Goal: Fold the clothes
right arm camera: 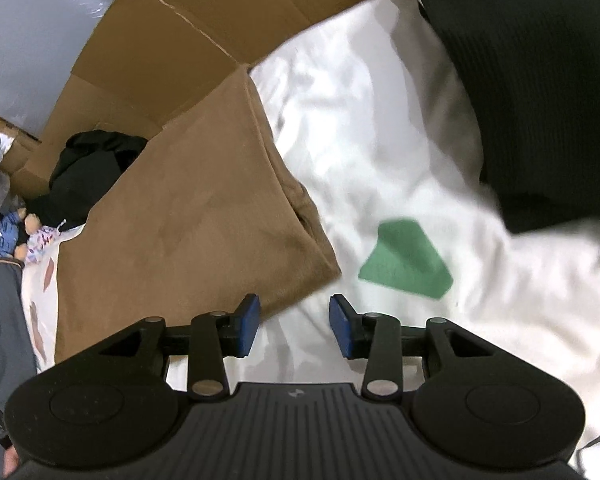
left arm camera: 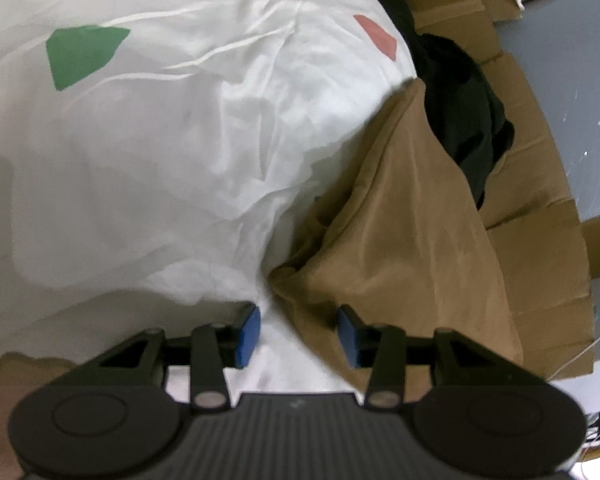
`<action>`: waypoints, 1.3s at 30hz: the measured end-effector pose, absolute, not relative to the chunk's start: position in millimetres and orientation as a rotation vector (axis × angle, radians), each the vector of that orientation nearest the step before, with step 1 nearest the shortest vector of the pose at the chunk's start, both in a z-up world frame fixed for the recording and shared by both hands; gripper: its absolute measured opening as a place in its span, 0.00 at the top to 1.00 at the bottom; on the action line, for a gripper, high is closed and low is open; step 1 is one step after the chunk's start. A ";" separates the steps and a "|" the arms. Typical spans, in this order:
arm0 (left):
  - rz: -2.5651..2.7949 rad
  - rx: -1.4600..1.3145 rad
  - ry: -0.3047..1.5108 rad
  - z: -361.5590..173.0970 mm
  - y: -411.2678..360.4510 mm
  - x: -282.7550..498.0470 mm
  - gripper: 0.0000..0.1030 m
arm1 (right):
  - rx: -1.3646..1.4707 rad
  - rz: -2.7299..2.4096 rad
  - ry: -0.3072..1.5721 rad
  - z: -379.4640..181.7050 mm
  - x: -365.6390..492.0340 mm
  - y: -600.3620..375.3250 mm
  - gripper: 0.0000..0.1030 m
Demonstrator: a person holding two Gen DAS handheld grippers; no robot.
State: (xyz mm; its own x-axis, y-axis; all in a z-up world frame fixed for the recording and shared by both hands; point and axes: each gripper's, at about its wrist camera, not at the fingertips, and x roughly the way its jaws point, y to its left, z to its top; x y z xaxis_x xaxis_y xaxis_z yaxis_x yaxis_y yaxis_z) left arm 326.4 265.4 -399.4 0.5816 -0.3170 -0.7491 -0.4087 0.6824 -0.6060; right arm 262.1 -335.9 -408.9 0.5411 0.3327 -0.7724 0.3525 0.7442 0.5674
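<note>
Left tongs (left arm camera: 298, 336), right tongs (right arm camera: 294, 326) both hanging apart, gripping nothing. Brown cloth (right arm camera: 188, 232) lying just ahead, long axis running away, over white sheet (right arm camera: 380, 140); neither nearer.

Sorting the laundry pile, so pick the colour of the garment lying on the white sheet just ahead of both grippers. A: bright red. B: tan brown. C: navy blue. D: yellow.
B: the tan brown garment lies flat on the white sheet, its corner just ahead of the open right gripper; the left wrist view shows the same cloth.
</note>
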 end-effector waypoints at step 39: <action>-0.116 -0.892 0.884 -410.1 271.1 335.4 0.42 | 1.031 -0.023 0.869 -439.0 273.0 -349.7 0.58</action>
State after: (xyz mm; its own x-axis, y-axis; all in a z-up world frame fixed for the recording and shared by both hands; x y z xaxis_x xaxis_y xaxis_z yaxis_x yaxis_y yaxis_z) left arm 335.4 271.1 -410.1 0.6528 -0.4321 -0.6222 -0.2570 0.6464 -0.7184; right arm 273.0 -349.7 -439.0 0.6758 0.3674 -0.6390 0.4009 0.5443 0.7369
